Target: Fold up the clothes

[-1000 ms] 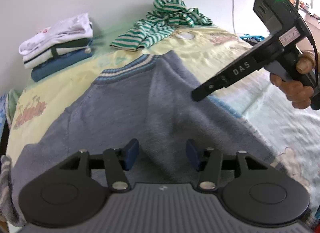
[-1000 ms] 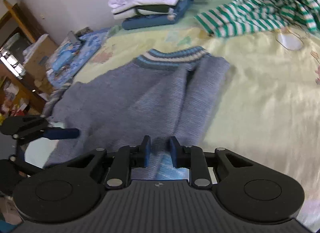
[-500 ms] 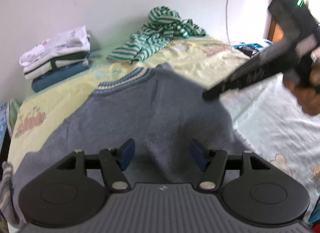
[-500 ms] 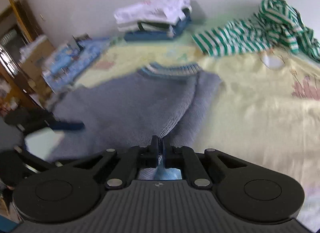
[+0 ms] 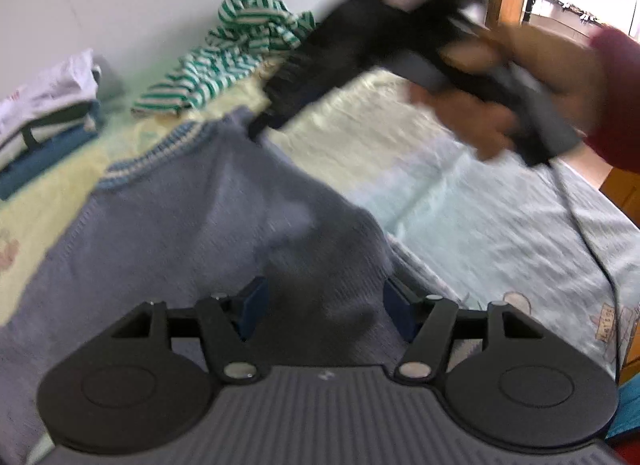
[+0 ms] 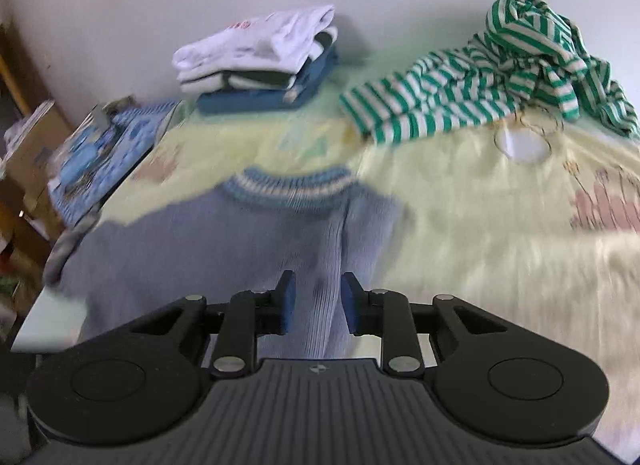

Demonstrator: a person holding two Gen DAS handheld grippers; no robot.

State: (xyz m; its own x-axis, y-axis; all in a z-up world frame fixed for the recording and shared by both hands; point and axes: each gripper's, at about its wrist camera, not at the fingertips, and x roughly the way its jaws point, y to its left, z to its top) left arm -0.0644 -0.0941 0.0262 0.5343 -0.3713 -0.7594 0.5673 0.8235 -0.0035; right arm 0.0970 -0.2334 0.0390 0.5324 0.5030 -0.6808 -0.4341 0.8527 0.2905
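between both grippers' parted fingers [image 6: 285, 301] lies the grey sweater [image 6: 224, 249].

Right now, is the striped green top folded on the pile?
No, the striped green top lies crumpled on the bed, apart from the folded pile.

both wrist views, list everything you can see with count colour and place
sweater: 1, grey-blue with striped collar, spread on the bed nearest the grippers, right side folded in
striped garment: 1, green and white, crumpled at the far right by the wall
folded stack: 1 pile, white on top, blue at bottom, far left by the wall
bed sheet: 1, pale yellow with cartoon prints
light blue blanket: 1, right of the sweater in the left wrist view
blue patterned cloth: 1, at the left bed edge
left gripper: 1, black with blue pads, open over the sweater hem
right gripper: 1, black, open above the folded-in side
hand: 1, dark red sleeve, holding the right gripper
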